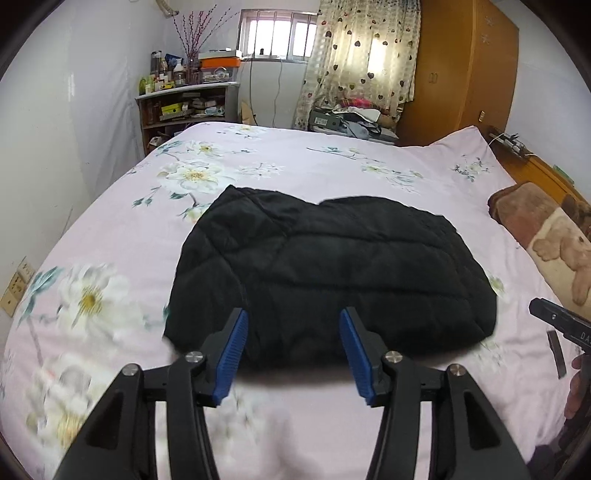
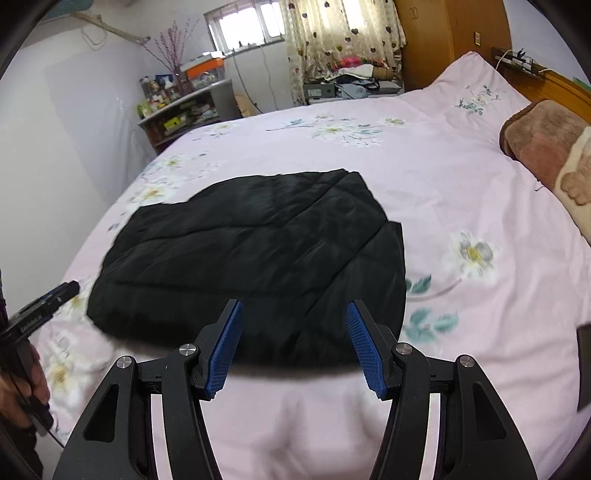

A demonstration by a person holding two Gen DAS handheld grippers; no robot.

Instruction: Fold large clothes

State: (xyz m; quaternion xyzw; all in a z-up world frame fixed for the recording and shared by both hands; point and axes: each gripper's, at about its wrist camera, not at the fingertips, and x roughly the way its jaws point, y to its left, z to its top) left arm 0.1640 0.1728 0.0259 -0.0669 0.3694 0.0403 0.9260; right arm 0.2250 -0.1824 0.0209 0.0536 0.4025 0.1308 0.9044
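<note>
1. The left tool [image 1: 293, 314] hangs over the near edge of the bed, its blue pads [image 1: 232, 354] spread apart with nothing between them; only the jacket's near edge shows behind the gap.
2. The right tool [image 2: 295, 306] is held the same way: pads [image 2: 364, 347] spread and empty, pointing down at the jacket's near edge.
3. Each tool shows at the edge of the other's view; in the right wrist view a hand [image 2: 35, 373] grips the left tool's handle at the far left.
4. The jacket [image 1: 325, 269], black and quilted, lies folded into a broad, roughly rectangular bundle on the bed, just beyond both tools and touching neither. It is flat, with a flap laid across its top side, seen in the right wrist view as a diagonal edge.
5. The bed [image 1: 332, 158] carries a pale pink cover printed with white flowers; the cover near the tools is blurred.
6. A brown blanket [image 1: 546, 240] with a bear pattern lies at the right side of the bed, well apart from the jacket.
7. Beyond the bed stands a cluttered shelf [image 1: 184, 107] to the left, a pile of clothes [image 1: 354, 114] below a heart-print curtain [image 1: 362, 55], and a wooden wardrobe [image 1: 469, 62] to the right.
8. A barred window [image 1: 277, 33] sits in the far wall.
</note>
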